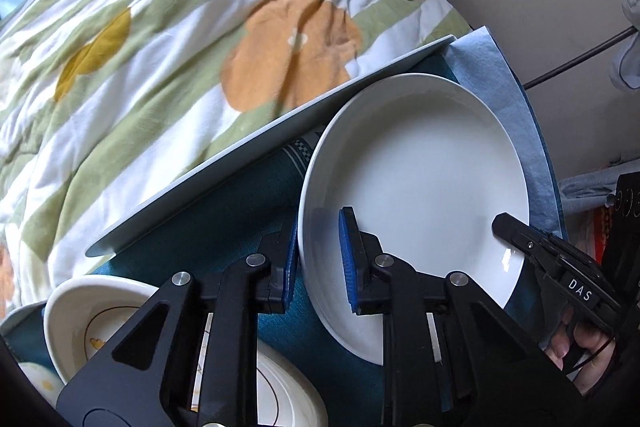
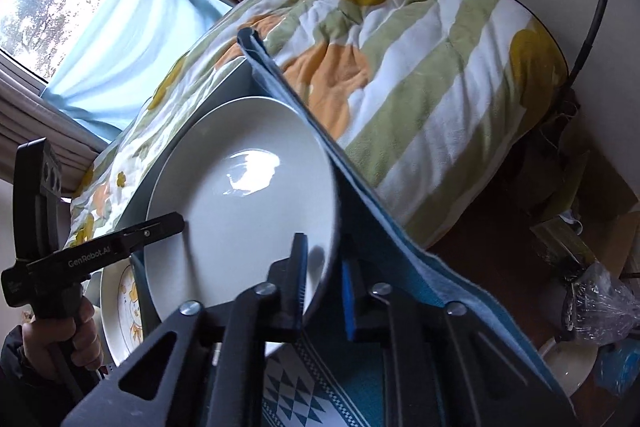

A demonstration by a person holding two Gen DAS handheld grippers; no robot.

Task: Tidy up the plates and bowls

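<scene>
A large plain white plate [image 1: 420, 163] is held between both grippers above a teal cloth [image 1: 240, 195]. My left gripper [image 1: 318, 259] is shut on the plate's near rim, one blue pad under it and one inside. My right gripper [image 2: 326, 279] is shut on the opposite rim of the same plate [image 2: 248, 211]. The right gripper also shows in the left wrist view [image 1: 516, 227], and the left gripper in the right wrist view [image 2: 176, 223]. A white bowl with a yellow pattern [image 1: 92, 323] and a patterned plate [image 1: 288, 391] lie below the left gripper.
The white table edge [image 1: 260, 143] runs diagonally, with a flowered quilt on a bed [image 1: 180, 47] beyond it. A blue-grey cloth [image 2: 360, 179] hangs over the table's end. A patterned plate [image 2: 124, 307] lies under the held plate. Clutter and a white bowl [image 2: 568, 367] sit on the floor.
</scene>
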